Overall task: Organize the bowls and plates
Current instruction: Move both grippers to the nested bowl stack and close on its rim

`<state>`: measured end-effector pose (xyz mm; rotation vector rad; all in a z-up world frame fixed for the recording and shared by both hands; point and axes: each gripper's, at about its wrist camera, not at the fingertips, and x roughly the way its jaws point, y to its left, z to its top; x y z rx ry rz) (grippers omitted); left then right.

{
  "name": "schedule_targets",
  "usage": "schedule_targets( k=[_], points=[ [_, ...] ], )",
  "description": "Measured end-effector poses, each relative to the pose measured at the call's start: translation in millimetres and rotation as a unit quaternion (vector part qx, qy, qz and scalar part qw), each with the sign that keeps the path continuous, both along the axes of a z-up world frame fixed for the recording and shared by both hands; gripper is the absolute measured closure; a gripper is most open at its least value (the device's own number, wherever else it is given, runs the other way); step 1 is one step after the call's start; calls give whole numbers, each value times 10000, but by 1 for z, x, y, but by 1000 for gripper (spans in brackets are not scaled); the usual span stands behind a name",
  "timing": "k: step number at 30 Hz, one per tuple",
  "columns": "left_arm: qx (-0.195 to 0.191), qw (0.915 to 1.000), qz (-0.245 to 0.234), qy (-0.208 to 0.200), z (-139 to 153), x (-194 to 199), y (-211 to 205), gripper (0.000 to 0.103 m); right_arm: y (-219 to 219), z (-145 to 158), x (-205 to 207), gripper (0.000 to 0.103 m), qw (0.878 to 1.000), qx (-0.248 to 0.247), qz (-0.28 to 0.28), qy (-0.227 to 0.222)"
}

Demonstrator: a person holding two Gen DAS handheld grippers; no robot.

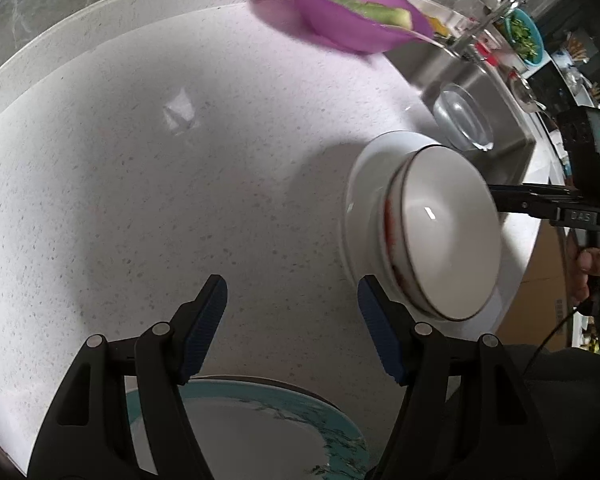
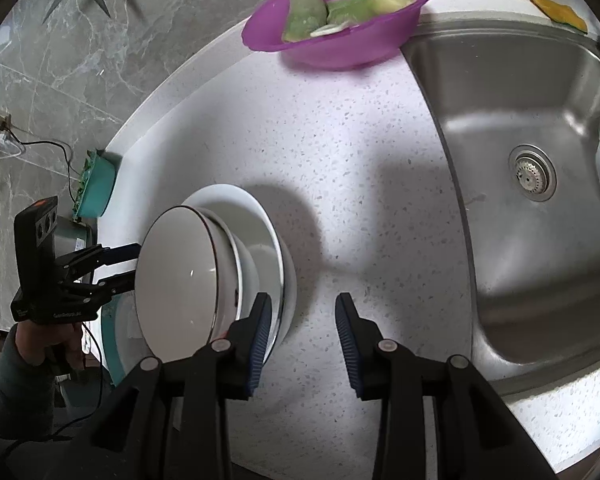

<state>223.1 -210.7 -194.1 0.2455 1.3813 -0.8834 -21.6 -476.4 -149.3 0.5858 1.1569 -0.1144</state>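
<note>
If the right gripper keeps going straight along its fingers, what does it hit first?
Most likely bare countertop: the right gripper stands open beside the stacked white bowls, nothing between its pads. Depth is uncertain.

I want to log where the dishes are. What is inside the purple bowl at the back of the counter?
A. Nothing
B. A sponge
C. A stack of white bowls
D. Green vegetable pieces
D: pale green vegetable pieces lie in the purple bowl.
</note>
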Motion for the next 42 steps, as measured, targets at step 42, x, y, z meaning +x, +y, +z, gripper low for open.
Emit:
schedule_targets(
  k=[42],
  points=[
    [-166,9966,-470,653,-48,-10,-59,74,-1,-44,10,66,9976,695,-1,-4]
  ],
)
